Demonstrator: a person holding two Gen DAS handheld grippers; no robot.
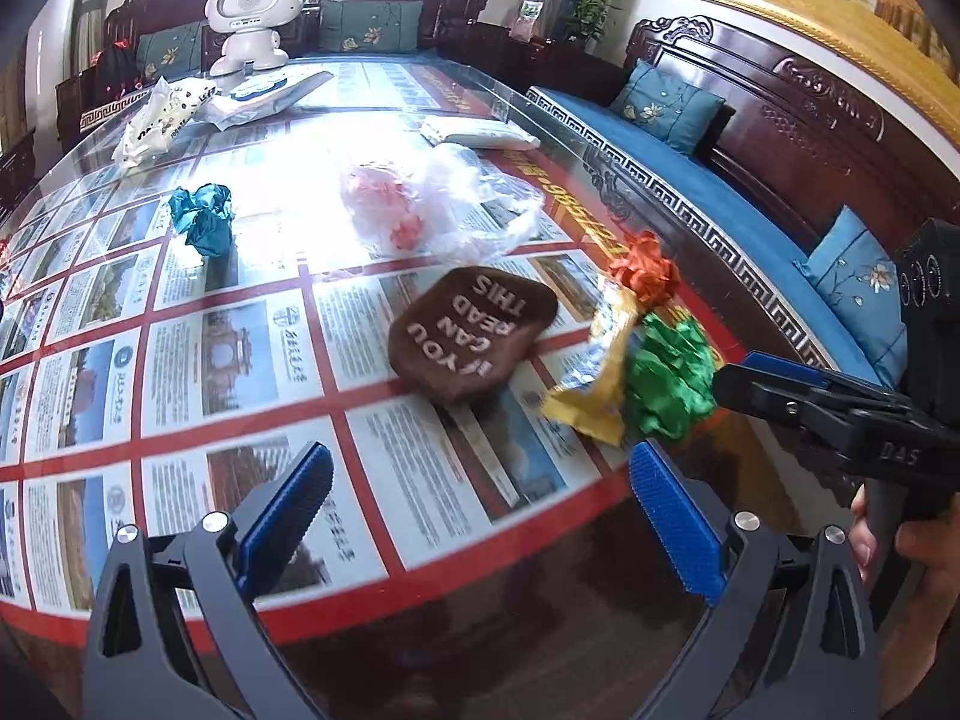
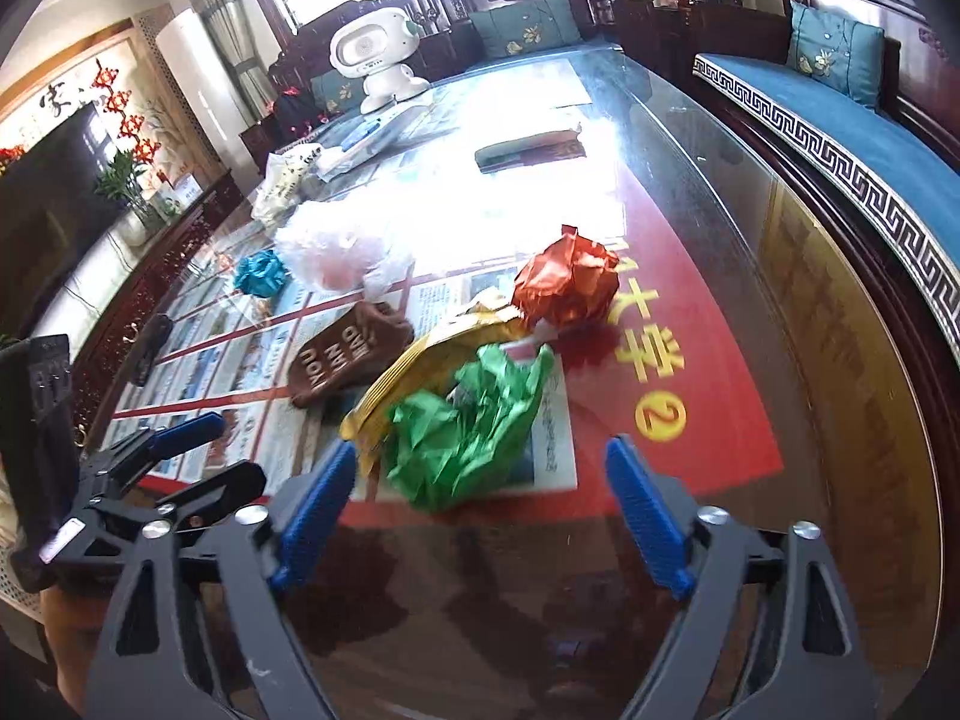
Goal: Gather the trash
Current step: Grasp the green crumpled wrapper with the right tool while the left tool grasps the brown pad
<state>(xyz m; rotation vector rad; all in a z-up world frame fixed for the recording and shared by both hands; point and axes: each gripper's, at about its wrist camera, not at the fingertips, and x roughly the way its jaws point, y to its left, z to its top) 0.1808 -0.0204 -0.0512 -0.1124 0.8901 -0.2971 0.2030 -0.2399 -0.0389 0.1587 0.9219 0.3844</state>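
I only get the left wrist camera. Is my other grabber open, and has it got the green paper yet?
Observer: The right gripper is wide open. The green paper sits between its fingers, not pinched.
Operator: What's on the red part next to it?
Observer: A yellow circled 2 is printed there, to the paper's right.
Operator: Anything off to the left?
Observer: A dark television stands beside the table.

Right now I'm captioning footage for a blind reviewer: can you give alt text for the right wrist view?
Open right tongs hover just short of a crumpled green paper ball on a glass-topped table. A yellow wrapper, an orange paper ball and a brown sock lie behind it.
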